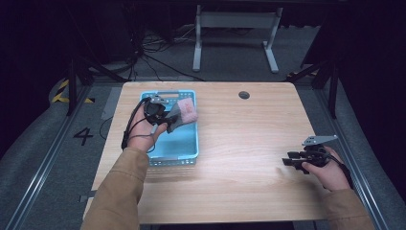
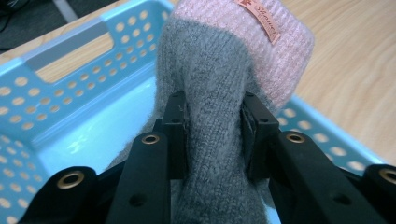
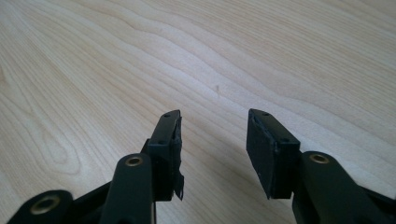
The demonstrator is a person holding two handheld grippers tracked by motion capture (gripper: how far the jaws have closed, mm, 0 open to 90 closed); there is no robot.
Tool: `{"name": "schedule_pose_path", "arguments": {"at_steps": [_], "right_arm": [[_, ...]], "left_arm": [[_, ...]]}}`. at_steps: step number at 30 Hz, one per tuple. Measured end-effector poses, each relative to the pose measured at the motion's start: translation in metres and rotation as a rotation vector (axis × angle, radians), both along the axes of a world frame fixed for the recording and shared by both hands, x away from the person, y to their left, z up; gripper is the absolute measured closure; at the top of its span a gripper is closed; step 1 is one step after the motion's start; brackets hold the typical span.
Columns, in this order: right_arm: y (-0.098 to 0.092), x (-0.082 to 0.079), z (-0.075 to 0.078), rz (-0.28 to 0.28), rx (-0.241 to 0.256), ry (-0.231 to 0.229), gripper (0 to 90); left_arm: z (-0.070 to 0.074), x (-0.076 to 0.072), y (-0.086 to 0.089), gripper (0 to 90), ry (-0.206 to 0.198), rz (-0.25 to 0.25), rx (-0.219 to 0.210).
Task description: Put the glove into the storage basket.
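I am holding my left tongs [image 1: 165, 120] over the blue basket [image 1: 189, 155] near the desk's [image 1: 239, 143] far left corner, their jaws pinching the grey body of a knitted glove [image 2: 219, 93]. In the left gripper view the glove's long axis is running straight away from the jaws, its pink cuff [image 2: 261, 42] leading and sitting above the basket's far right rim. It is hanging clear of the basket floor, so I judge a release here would drop it inside. My right tongs [image 1: 291, 162] are resting by the desk's right edge, well apart from the basket, jaws gaping wide over bare wood and gripping nothing.
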State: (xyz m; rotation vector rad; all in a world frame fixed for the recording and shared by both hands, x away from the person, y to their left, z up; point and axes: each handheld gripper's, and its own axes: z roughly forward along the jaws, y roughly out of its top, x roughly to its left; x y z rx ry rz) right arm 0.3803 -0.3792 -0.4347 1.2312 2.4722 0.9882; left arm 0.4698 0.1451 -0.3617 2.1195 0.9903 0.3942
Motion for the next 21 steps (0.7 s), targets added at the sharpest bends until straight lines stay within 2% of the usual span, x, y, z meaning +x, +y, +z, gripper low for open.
{"name": "schedule_pose_path", "arguments": {"at_steps": [8, 14, 17, 21], "right_arm": [[0.004, -0.004, -0.001, 0.011, -0.002, 0.001, 55.4], [0.004, -0.005, -0.003, 0.015, -0.007, 0.006, 55.3], [0.004, -0.005, -0.004, 0.019, -0.011, 0.007, 55.0], [0.005, -0.004, -0.005, 0.021, -0.012, 0.006, 54.8]], "left_arm": [[-0.020, 0.015, 0.006, 67.6, 0.051, 0.020, 0.031], [-0.034, 0.025, 0.007, 67.3, 0.071, -0.018, 0.061], [-0.039, 0.028, 0.006, 67.2, 0.069, -0.029, 0.097], [-0.046, 0.031, 0.005, 67.1, 0.079, -0.050, 0.106]]}}
